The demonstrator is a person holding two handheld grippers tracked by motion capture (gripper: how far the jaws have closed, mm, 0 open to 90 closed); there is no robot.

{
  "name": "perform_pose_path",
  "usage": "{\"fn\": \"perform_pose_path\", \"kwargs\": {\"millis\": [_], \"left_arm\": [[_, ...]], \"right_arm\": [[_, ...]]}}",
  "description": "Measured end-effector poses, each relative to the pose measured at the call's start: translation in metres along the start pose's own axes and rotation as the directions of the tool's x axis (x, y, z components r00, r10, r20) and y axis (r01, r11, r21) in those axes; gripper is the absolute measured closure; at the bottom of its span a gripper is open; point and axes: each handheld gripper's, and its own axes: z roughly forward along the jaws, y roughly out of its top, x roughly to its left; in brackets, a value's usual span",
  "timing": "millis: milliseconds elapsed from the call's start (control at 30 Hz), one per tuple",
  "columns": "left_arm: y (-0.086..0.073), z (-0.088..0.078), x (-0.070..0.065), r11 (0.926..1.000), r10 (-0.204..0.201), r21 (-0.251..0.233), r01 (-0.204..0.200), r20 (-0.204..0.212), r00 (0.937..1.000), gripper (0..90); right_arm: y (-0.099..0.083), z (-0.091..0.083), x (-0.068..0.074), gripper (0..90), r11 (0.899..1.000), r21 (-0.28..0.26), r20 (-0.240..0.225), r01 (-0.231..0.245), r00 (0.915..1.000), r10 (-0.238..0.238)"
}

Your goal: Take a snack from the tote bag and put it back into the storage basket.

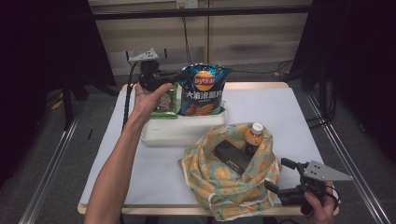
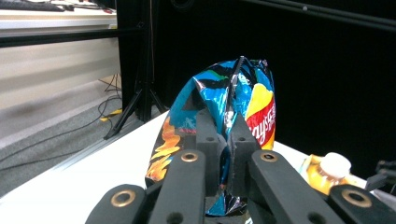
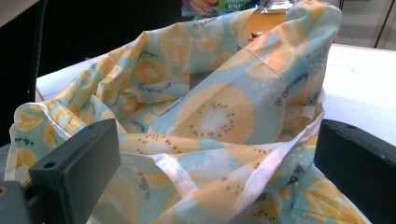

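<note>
L gripper (image 2: 225,135) is pinching the chip bag (image 1: 203,91) by its edge, holding it upright over the tray (image 1: 173,132), w/ R gripper (image 1: 288,179) gaping wide beside the cloth bag (image 1: 224,177).

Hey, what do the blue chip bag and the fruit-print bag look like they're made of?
The blue chip bag, pinched in the left gripper, looks like glossy plastic foil film: sharp creases and bright glints. The fruit-print bag looks like soft matte woven cloth, probably cotton or polyester: limp folds, a stitched hem, no shine.
</note>
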Motion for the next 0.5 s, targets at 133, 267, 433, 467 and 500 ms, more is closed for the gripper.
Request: {"fn": "perform_pose_path", "kwargs": {"millis": [133, 267, 433, 467, 500], "left_arm": [[-0.009, 0.005, 0.01, 0.9997, -0.024, -0.006, 0.024, -0.006, 0.9997, 86.5], [-0.019, 0.011, 0.018, 0.9992, -0.037, 0.014, 0.037, -0.017, 0.9992, 86.5], [-0.034, 0.016, 0.033, 0.9969, -0.068, 0.038, 0.07, -0.037, 0.997, 86.5], [-0.035, 0.017, 0.034, 0.9966, -0.069, 0.042, 0.071, -0.042, 0.9967, 86.5], [-0.037, 0.018, 0.037, 0.9964, -0.067, 0.05, 0.069, -0.047, 0.9967, 86.5]], "right_arm": [[0.0, 0.001, 0.0, 0.0, 1.0, 0.001, -0.009, 0.007, 0.9999, -0.007], [0.0, 0.001, 0.0, 0.0, 1.0, -0.002, -0.002, 0.005, 1.0, -0.005], [0.0, 0.001, 0.0, 0.0, 1.0, 0.0, -0.007, 0.011, 0.9999, -0.011], [0.0, 0.001, 0.001, 0.0, 1.0, 0.003, -0.007, 0.008, 0.9999, -0.008], [0.0, 0.001, 0.001, 0.0, 1.0, 0.003, -0.01, 0.009, 0.9999, -0.009]]}}
